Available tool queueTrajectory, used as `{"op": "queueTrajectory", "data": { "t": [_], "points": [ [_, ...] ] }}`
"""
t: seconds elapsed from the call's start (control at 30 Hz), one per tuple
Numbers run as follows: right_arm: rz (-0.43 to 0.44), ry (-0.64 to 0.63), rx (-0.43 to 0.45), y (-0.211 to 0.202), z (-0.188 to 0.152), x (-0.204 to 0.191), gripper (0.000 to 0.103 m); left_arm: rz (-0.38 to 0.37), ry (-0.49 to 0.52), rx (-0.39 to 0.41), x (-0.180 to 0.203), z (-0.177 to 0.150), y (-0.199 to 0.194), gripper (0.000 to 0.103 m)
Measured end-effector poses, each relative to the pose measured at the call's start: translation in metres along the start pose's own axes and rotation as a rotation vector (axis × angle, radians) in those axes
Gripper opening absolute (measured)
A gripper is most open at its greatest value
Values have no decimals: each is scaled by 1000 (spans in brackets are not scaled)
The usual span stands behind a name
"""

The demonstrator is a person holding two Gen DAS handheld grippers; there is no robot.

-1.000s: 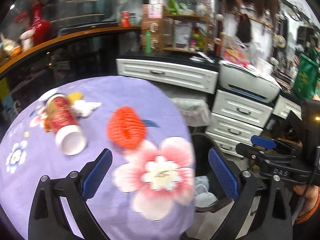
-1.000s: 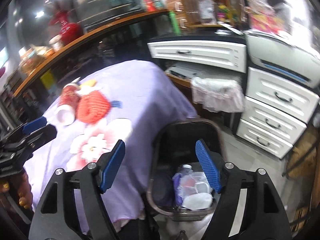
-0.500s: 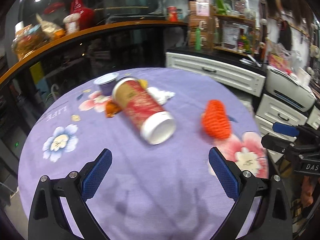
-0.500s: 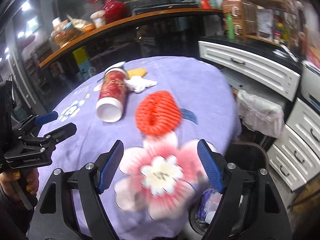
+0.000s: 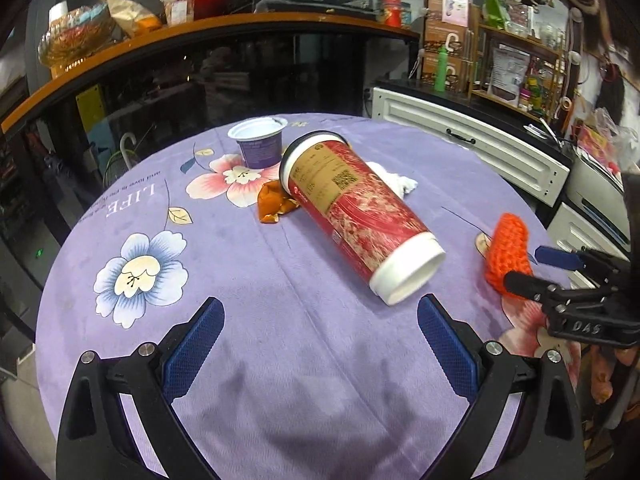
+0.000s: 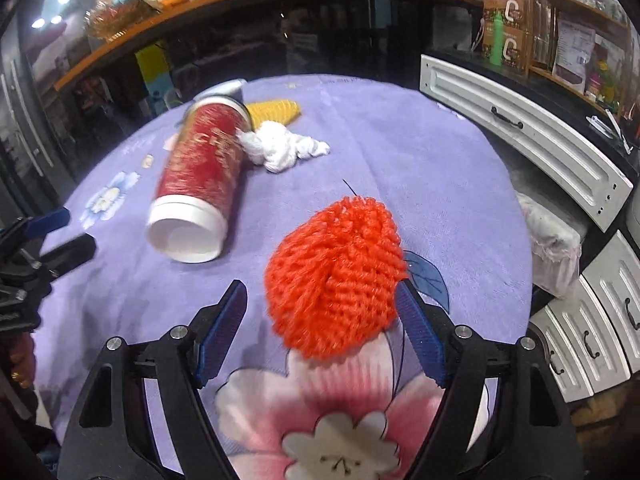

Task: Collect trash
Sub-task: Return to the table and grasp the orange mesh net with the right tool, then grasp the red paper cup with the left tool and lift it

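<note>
On tablecloth (image 5: 132, 204) "LIFE" print; right gripper (image 6: 322, 328) spread around orange foam net (image 6: 336, 276); left gripper (image 5: 320, 344) spread, empty.

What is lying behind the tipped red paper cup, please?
Behind the red paper cup lie a crumpled white tissue, a yellow foam net and an upright purple yogurt cup. The cup covers part of each.
</note>
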State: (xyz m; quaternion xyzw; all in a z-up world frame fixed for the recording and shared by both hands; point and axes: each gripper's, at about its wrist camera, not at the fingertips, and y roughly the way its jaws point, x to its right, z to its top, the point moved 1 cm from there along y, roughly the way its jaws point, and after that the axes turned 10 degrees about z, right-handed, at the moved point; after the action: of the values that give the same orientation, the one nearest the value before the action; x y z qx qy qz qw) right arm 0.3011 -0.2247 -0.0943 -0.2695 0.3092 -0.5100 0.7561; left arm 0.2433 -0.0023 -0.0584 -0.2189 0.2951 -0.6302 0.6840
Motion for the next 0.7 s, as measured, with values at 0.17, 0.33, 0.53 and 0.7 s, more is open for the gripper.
{"op": "queueTrajectory", "data": {
  "t": [0.17,0.33,0.53,0.7],
  "points": [
    [-26,0,-41,15,1,7,61,-10,-7,-26,4,17,12,96],
    [-30,-23,-39,17,2,8,36,-28,-6,-66,16,44,27,96],
    [-11,-52,6,5,3,4,30,-45,-50,-196,21,75,60,96],
    [-14,-87,42,-8,5,-2,30,-39,-61,-295,26,92,89,96]
  ]
}}
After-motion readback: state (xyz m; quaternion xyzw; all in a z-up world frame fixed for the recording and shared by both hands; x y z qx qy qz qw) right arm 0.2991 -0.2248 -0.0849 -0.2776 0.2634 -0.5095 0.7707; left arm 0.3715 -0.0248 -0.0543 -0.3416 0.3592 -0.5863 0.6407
